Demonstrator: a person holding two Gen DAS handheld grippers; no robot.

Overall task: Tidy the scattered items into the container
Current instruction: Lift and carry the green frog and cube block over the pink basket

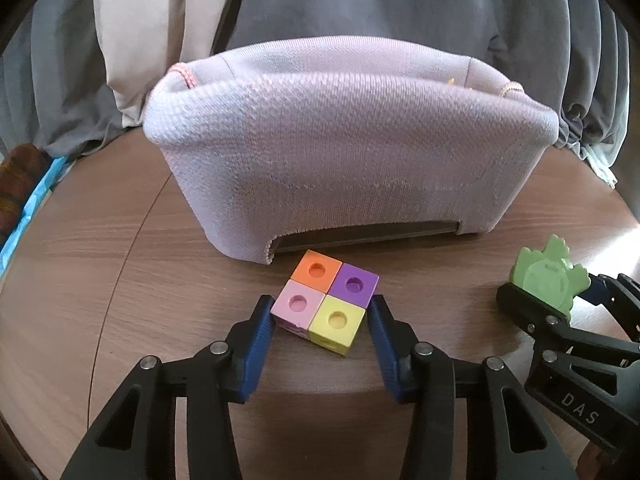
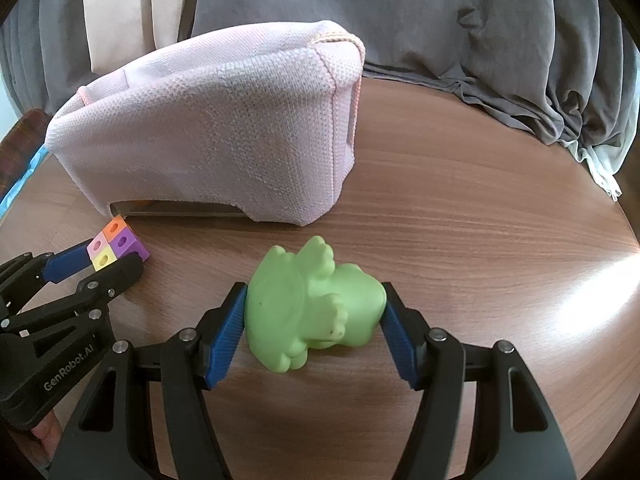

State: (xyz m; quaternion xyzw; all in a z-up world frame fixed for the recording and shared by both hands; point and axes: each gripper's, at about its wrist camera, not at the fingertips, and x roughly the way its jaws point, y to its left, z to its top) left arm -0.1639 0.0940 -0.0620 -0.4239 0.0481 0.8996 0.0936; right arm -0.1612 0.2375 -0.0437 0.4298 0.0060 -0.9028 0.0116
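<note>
Nearest the lens in the left wrist view, the left gripper brackets a block of four joined cubes, orange, purple, pink and yellow; its left pad touches the pink cube, while the right pad sits just beside the yellow and purple cubes, contact uncertain, so whether the jaws pinch or only straddle the block cannot be told. Only the right wrist view shows the right gripper fully: its jaws press on both flanks of a green toy, pinching it as it lies on the table. From the left view this toy appears at 3 o'clock, seen end-on between the right fingers. The right view in turn places the block and left gripper at 9 o'clock. A pink knitted basket stands at 12 o'clock just beyond the block, a dark slot along its base; the left view reveals part of its inner rim, the right view its side wall and corner. Support is a round table of brown wood grain, with sun glare at 3 o'clock. Grey and cream curtains hang behind. Count: two grippers, one basket, one four-cube block, one toy.
</note>
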